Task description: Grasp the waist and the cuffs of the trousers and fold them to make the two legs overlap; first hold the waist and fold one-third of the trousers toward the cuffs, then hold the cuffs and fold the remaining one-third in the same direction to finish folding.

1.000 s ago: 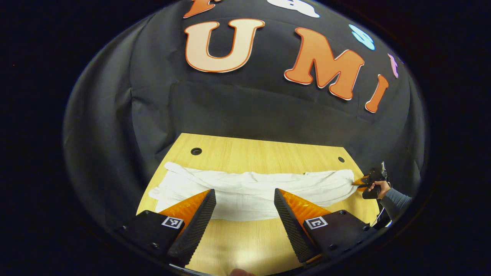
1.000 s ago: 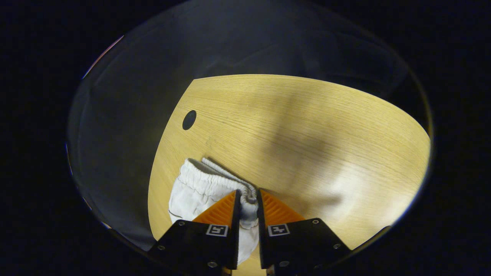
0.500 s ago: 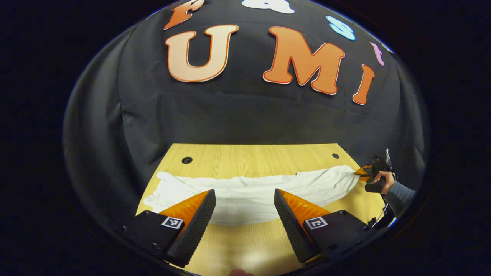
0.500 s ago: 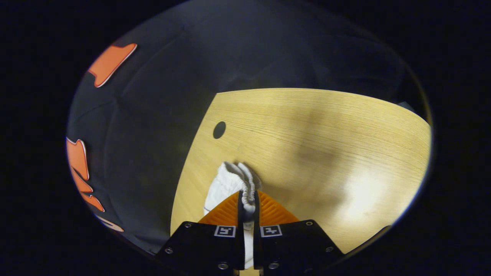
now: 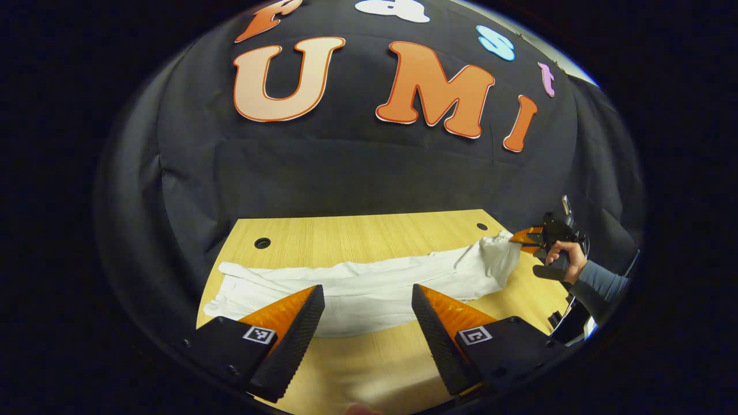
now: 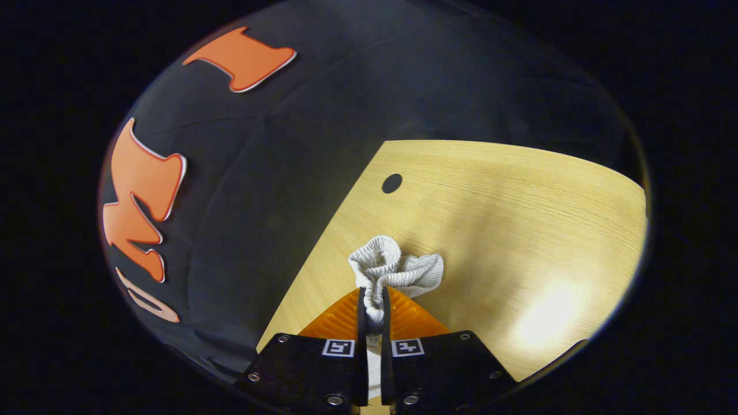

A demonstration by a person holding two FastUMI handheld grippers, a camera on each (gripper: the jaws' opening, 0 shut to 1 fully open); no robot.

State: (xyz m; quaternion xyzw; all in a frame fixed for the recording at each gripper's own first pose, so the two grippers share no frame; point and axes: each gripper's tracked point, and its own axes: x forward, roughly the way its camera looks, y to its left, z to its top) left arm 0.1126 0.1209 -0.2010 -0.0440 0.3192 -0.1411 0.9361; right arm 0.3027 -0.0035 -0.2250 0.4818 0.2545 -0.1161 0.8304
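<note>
Trousers, white and soft, lie stretched lengthwise across a pale wooden counter in the left gripper view. They look already doubled along their length, though whether the two legs sit neatly one over the other is hard to tell. The cuff end rests flat at the left side of the counter. The waist end at the right side rises off the wood, pinched by the right hand-held gripper, which a person's hand in a grey sleeve holds. At the bottom of this view, the left hand-held gripper hangs above the near edge of the trousers with its fingers spread wide and nothing between them.

In the right gripper view, the right hand-held gripper has its fingers pressed together on the gathered elastic waist, which bunches up above the fingertips, raised over the counter.

Judging by this, the lengthwise fold seems done and the waist is secured and lifted. The first third has yet to be laid toward the cuffs, and the cuff fold after it remains entirely.
</note>
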